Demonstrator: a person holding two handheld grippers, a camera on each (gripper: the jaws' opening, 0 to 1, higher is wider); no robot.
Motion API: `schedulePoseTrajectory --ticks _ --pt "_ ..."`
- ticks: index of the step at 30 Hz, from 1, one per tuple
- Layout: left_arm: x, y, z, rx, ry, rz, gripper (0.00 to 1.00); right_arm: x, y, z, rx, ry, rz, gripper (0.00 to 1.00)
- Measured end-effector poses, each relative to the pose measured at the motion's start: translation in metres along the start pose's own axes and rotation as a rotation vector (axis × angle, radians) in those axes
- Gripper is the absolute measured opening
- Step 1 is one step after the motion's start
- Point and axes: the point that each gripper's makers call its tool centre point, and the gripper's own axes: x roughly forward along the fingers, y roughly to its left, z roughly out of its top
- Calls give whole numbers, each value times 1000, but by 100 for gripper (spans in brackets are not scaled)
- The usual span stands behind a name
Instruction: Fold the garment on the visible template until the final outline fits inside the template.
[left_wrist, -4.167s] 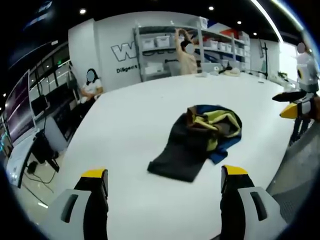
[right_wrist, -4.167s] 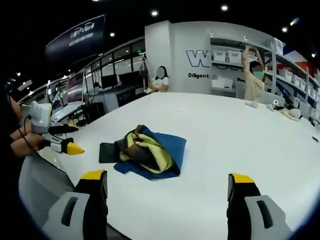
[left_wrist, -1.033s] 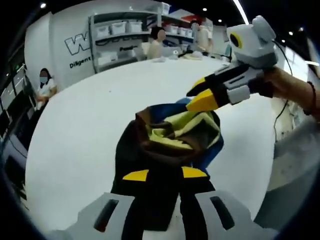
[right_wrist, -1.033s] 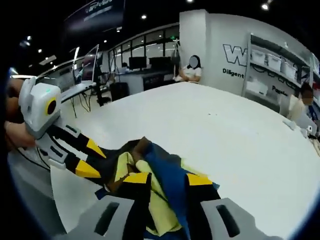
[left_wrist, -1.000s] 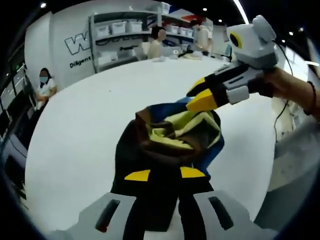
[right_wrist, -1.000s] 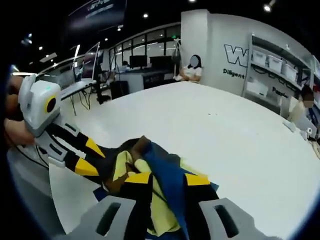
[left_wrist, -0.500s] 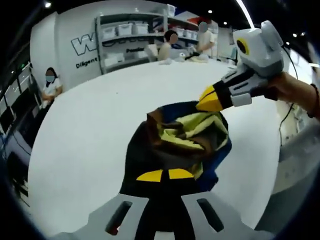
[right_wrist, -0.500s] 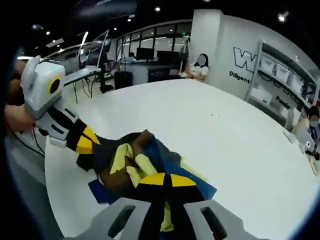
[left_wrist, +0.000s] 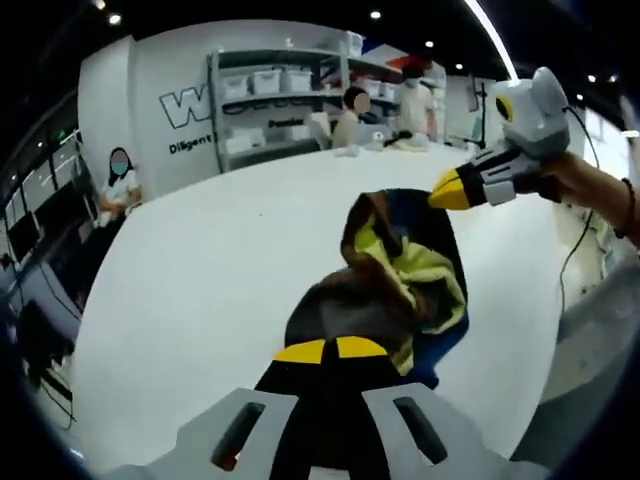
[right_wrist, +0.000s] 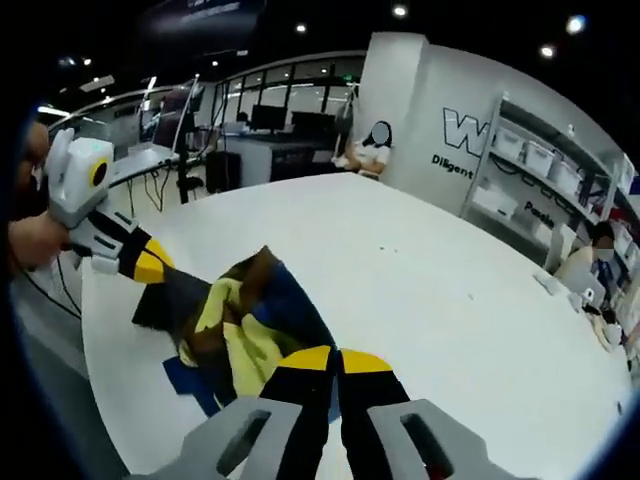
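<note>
- While the garment (left_wrist: 400, 275) lies bunched on the white table (left_wrist: 200, 260), the left gripper (left_wrist: 325, 350) has its yellow-tipped fingers (left_wrist: 300, 352) pressed together on the dark cloth at the heap's near edge, at 6 o'clock in the left gripper view.
- From that heap a fold of brown, yellow and blue cloth rises toward 12 o'clock, its top edge standing above the table.
- At 2 o'clock in the left gripper view the right gripper (left_wrist: 452, 190) comes in, held by a hand (left_wrist: 590, 190), its yellow tips together at the top of the raised fold.
- In the right gripper view the right gripper (right_wrist: 337, 360) has its fingers (right_wrist: 303, 360) closed, with the garment (right_wrist: 240, 320) reaching right up to the tips; a pinch on the cloth looks likely, though the contact itself is hidden.
- At 9 o'clock in that view the left gripper (right_wrist: 148, 264) sits at the dark end of the garment, tips touching the cloth.
- A blue patch (right_wrist: 185, 380) shows on the table under the heap at 7 o'clock.
- Shelves with white bins (left_wrist: 270, 95) and a seated person (left_wrist: 118, 185) stand beyond the table (right_wrist: 450, 290).
</note>
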Motion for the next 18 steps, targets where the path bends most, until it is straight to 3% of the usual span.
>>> schedulePoseTrajectory --ticks 3,8,18 --pt "-10 8 11 48 -48 13 1 -10 -9 -1 -20 8 -29 0" --pt "-26 31 12 103 -35 85 1 -23 -22 -4 -9 15 -57 0" --pt "-44 72 -1 87 -10 148 1 -34 -36 -5 -12 30 -69 0"
